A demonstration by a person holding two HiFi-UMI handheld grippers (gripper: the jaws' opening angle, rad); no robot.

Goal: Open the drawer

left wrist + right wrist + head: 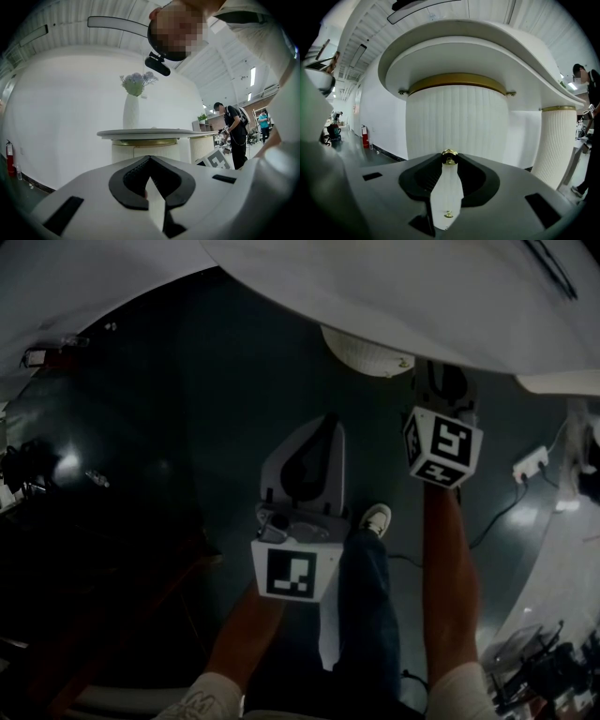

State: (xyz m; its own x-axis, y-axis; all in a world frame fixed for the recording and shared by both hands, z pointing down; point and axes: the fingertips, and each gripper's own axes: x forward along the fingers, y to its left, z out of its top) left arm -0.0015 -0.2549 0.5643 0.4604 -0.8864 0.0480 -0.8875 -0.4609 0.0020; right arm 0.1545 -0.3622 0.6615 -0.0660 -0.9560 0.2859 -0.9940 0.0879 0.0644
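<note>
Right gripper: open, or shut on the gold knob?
Shut on it, apparently: the gold knob sits between the right gripper's tips, no gap either side.

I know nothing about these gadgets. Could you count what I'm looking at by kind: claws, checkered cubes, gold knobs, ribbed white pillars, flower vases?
Claws: 2, left claw, right claw
Checkered cubes: 2, left cube, right cube
Gold knobs: 2, upper gold knob, lower gold knob
Ribbed white pillars: 2, wide pillar, slim pillar
Flower vases: 1
Total: 9
</note>
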